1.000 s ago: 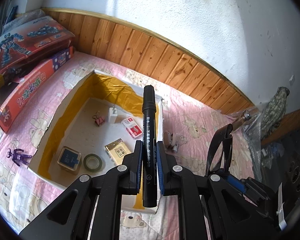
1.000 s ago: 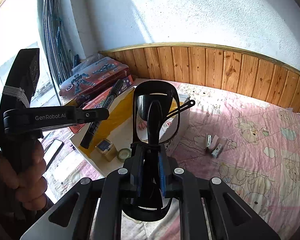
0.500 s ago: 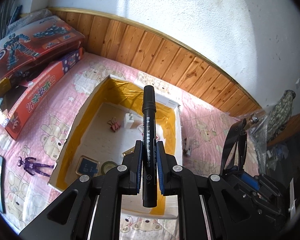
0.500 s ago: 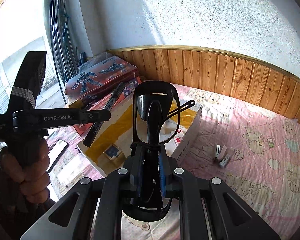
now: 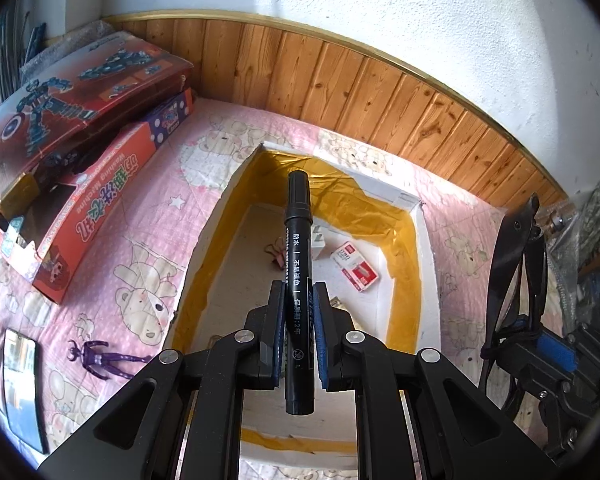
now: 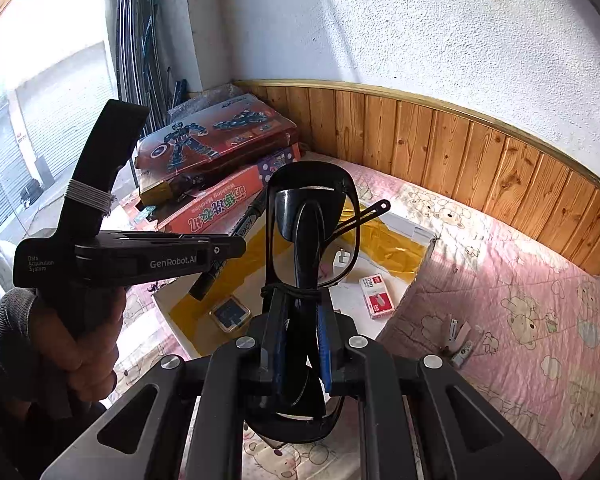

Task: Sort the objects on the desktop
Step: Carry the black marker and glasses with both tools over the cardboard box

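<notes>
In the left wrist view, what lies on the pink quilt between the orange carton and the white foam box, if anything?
Nothing: between the orange carton and the white foam box the pink quilt is bare in the left wrist view.

markers (image 5: 298, 264): 1 | glasses (image 6: 312, 236): 1 | toy boxes (image 5: 88, 92): 2 | staple boxes (image 5: 355, 266): 1

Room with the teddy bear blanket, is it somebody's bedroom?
Probably a bedroom or playroom at home. A pink bear-print quilt covers the surface, toy boxes are stacked by the wood-panelled wall, and a small purple toy figure lies on the quilt.
</notes>
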The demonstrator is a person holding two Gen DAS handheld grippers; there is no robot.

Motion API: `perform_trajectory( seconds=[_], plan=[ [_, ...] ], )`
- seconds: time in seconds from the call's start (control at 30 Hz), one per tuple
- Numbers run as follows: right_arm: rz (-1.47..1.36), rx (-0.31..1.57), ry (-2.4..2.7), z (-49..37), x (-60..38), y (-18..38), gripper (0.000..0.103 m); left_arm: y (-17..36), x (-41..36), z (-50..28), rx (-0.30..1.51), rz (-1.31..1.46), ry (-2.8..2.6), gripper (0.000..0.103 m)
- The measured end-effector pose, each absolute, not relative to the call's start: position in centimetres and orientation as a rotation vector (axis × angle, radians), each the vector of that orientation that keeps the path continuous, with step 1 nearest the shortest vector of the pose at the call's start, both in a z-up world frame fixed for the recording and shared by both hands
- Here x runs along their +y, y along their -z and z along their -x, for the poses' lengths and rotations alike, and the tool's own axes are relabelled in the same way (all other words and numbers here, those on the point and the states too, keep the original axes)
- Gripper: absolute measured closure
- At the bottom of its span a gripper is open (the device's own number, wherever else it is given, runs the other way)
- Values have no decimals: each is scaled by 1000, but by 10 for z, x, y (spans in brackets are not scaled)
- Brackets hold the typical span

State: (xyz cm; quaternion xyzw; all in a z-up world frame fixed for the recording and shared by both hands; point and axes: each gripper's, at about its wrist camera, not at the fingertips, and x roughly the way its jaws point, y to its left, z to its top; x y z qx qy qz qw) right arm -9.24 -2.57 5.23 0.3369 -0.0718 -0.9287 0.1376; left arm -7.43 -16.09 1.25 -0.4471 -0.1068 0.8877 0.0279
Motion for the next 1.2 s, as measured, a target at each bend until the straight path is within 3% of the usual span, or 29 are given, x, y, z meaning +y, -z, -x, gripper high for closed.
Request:
perform_trajectory(
  seconds=[0.3, 0.87, 1.2],
  plan=[
    [-1043, -200, 2644, 125, -28, -47, 88, 3, -174, 96, -318, 1442, -2726, 90],
    [-1315, -398, 2467, 202, -27, 1, 88, 24, -186, 122, -318, 1554, -2676, 90],
    [-1474, -406, 2367, 248, -34, 26, 88, 39, -195, 140, -526, 1630, -2581, 90]
  ],
)
